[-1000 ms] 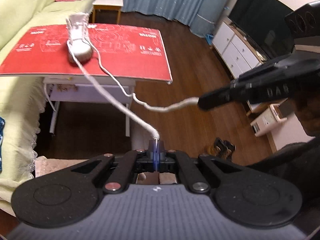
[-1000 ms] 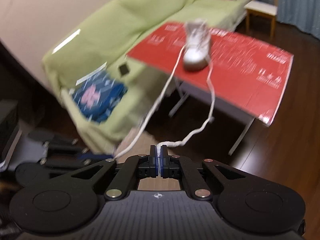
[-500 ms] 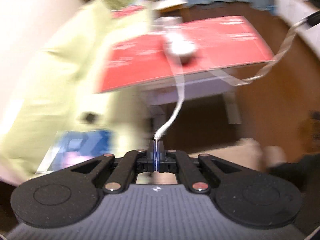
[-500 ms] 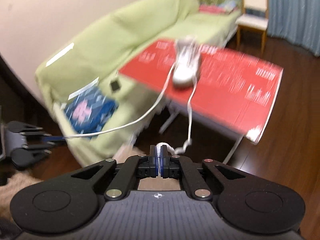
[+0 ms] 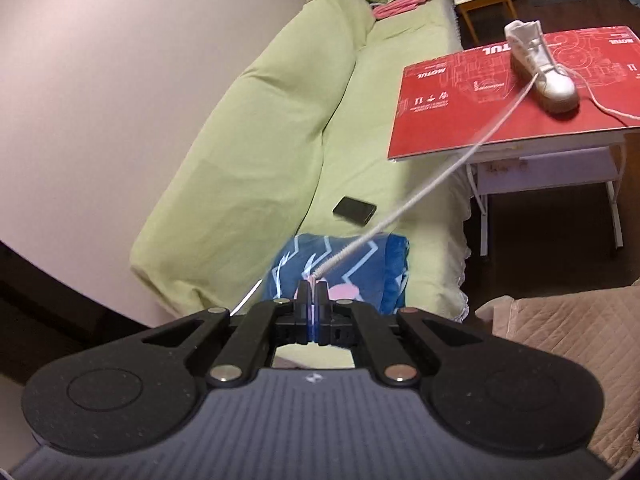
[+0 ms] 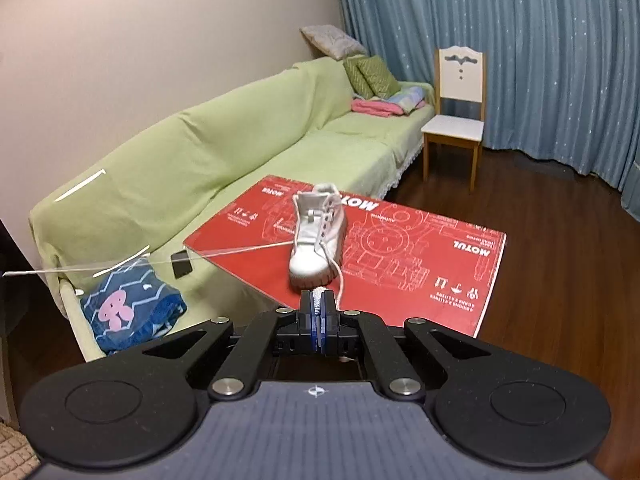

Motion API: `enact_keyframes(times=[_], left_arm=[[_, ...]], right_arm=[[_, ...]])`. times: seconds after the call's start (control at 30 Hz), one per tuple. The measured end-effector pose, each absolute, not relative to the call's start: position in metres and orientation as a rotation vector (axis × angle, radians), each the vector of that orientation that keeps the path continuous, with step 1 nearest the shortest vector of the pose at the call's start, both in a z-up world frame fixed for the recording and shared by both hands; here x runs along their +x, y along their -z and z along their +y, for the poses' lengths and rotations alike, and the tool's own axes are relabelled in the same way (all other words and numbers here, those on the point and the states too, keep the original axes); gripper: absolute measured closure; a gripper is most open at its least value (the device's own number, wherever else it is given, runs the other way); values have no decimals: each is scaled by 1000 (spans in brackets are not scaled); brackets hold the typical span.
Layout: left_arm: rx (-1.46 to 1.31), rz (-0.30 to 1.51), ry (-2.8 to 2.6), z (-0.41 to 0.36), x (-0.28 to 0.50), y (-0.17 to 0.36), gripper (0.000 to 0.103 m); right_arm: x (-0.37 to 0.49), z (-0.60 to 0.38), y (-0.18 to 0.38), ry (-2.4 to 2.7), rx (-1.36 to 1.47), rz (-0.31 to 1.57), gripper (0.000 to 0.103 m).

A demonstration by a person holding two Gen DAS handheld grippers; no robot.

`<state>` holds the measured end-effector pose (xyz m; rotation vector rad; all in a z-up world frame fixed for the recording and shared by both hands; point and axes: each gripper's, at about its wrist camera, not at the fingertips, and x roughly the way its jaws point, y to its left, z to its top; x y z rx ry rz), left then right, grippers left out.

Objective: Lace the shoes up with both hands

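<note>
In the left wrist view, the left gripper [image 5: 311, 286] has its jaws pressed together on the end of a white woven shoelace [image 5: 420, 190]. The lace runs taut, up and to the right, to a white high-top shoe [image 5: 540, 66] standing upright on a red printed board [image 5: 460, 120]. The board lies on a white metal-framed table [image 5: 552, 168] beside a sofa under a pale green cover [image 5: 280, 120]. A small black flat device [image 5: 355, 211] and a folded blue patterned cloth [image 5: 372, 272] rest on the sofa seat.

In the right wrist view, the right gripper [image 6: 319, 308] is clamped on the lace's other end [image 6: 338, 276], which rises straight to the shoe [image 6: 318, 236], just ahead on the board [image 6: 420, 264]. The opposite strand stretches leftward across the sofa [image 6: 200, 152], out of frame. A white-seated wooden chair [image 6: 456, 120] stands before blue curtains [image 6: 520, 60].
</note>
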<state>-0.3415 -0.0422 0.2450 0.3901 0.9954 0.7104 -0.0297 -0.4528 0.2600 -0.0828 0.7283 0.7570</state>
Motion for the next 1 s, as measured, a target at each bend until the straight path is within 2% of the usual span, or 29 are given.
enact_keyframes(times=[0.17,0.37,0.53,1.0], left_arm=[[249,983,-502,-79,-332,-244,103],[59,954,-30,-192,-291,-213,103],[-50,935,123,-248,-270,-187,103],[-46,993,285,-328,-266,-153,103]], right_arm=[[-31,-446,-260,-780,-79,740,101],[-51,-430,-239,-913,-64,928,101],[-79,-421,-219,-960,-79,1030,101],[-144,-428,-181,-1007,-243,1161,101]])
